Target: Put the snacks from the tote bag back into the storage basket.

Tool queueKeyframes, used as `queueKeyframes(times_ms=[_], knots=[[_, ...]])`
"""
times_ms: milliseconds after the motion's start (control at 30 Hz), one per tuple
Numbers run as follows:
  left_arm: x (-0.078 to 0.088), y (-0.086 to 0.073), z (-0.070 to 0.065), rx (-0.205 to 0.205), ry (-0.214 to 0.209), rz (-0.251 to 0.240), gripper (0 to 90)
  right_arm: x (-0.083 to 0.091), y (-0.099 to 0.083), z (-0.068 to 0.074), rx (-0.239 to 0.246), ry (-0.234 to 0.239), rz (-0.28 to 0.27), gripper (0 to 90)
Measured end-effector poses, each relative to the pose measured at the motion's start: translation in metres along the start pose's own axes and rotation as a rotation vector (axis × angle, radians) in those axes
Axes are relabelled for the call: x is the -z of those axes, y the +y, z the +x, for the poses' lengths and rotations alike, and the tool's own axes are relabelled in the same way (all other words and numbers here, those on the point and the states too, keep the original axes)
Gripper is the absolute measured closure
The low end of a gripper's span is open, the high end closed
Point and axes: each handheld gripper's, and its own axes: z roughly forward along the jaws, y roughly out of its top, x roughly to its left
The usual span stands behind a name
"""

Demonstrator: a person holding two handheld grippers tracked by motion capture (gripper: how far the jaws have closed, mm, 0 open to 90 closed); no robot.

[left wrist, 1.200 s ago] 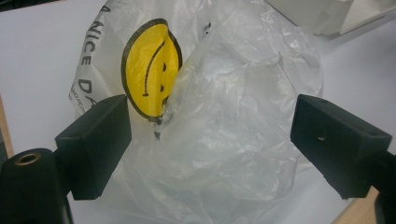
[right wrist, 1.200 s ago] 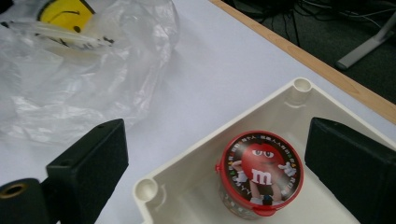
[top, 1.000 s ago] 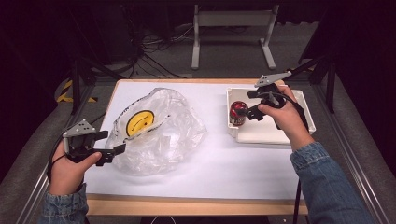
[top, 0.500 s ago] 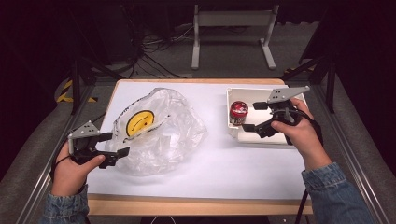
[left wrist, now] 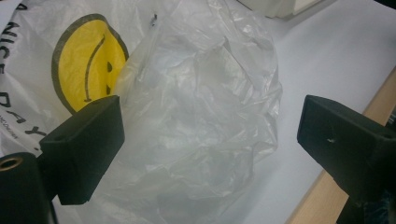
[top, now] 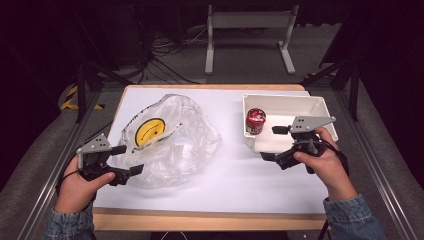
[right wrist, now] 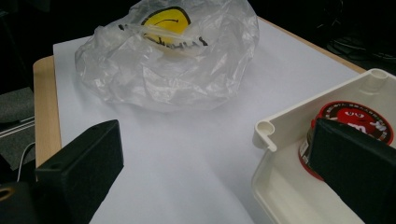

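in the high view a white-topped table [top: 215, 175] fills the middle of the frame. left of centre lies a crumpled clear bag [top: 170, 140] with a yellow smiley printed on it. at the right a white tray [top: 320, 107] sits on the table, and a small red-lidded can [top: 255, 121] stands upright in the tray's left part.

the left gripper [top: 125, 160] is at the lower left of the frame, held in the left hand [top: 80, 187], its jaws pointing right at the bag's lower left edge. in the left gripper view the jaws stand wide apart with nothing between them but the bag [left wrist: 196, 107] lying beyond; whether either jaw touches the plastic cannot be told.

the right gripper [top: 272, 143] is at the lower right of centre, held in the right hand [top: 322, 165], over the tray's near left corner, jaws pointing left. in the right gripper view its jaws are spread wide and hold nothing; the right-hand jaw partly covers the can [right wrist: 355, 119] in the tray [right wrist: 275, 140], and the bag [right wrist: 173, 56] lies across the top of the frame.
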Motion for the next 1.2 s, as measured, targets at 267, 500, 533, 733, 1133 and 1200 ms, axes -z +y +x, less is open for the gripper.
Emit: queueKeyframes(times_ms=[267, 500, 533, 733, 1133, 1200], knots=[[-0.011, -0.008, -0.008, -0.04, -0.013, 0.017, 7.9, -0.008, -0.022, -0.001, -0.031, -0.03, -0.038, 2.2], [-0.013, -0.011, -0.008, -0.059, -0.009, 0.05, 6.3, -0.017, -0.042, -0.005, -0.085, -0.051, -0.02, 2.4], [-0.013, -0.012, -0.007, -0.061, -0.011, 0.05, 6.2, -0.019, -0.046, -0.005, -0.094, -0.063, -0.023, 2.6], [-0.015, -0.014, -0.005, -0.063, -0.018, 0.058, 6.3, -0.022, -0.055, -0.007, -0.129, -0.09, -0.023, 3.5], [-0.019, -0.018, 0.006, -0.055, -0.022, 0.093, 6.4, -0.033, -0.072, -0.013, -0.126, -0.091, 0.068, 3.8], [-0.021, -0.02, 0.007, -0.036, -0.03, 0.096, 6.2, -0.034, -0.073, -0.013, -0.115, -0.092, 0.097, 2.6]])
